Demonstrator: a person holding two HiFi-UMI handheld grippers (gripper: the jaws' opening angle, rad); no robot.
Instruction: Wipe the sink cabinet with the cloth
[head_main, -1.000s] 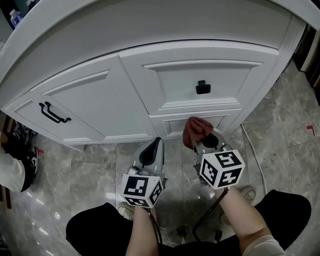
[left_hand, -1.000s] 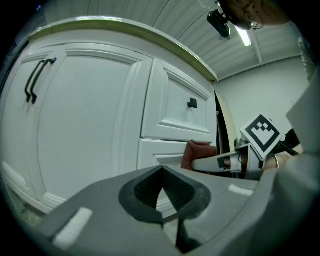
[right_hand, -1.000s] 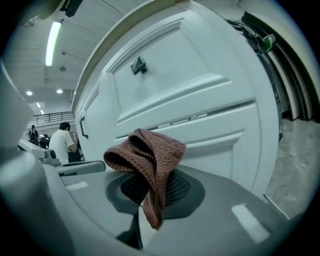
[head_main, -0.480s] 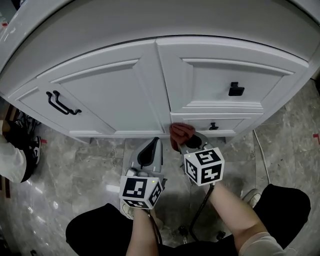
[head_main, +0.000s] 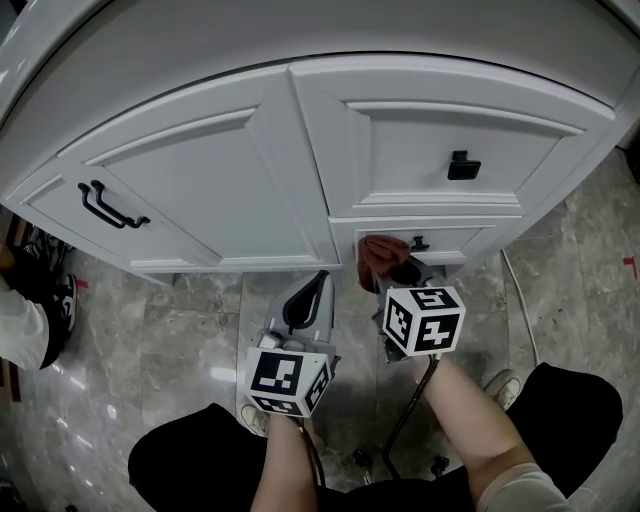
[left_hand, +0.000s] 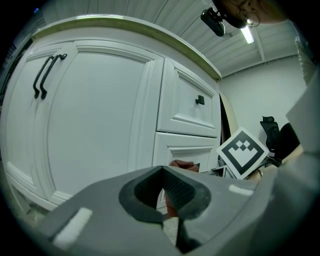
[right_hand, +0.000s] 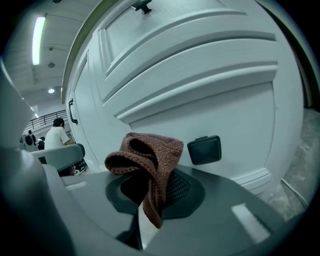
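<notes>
Right gripper view shows the right gripper (right_hand: 150, 195) pinching the reddish-brown cloth (right_hand: 150, 155) just beside the lower drawer knob (right_hand: 205, 149) of the sink cabinet (right_hand: 200, 75). The left gripper (left_hand: 162, 192) hangs nearby, its jaws pressed together on nothing.

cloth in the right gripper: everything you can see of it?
The cloth is reddish-brown, coarse knit by its look, crumpled into a lump. The right gripper is shut on it: the bunch stands above the fingers, a narrow tail hangs between them. It is held at the lower drawer front, left of its black knob; contact with the drawer cannot be told.
</notes>
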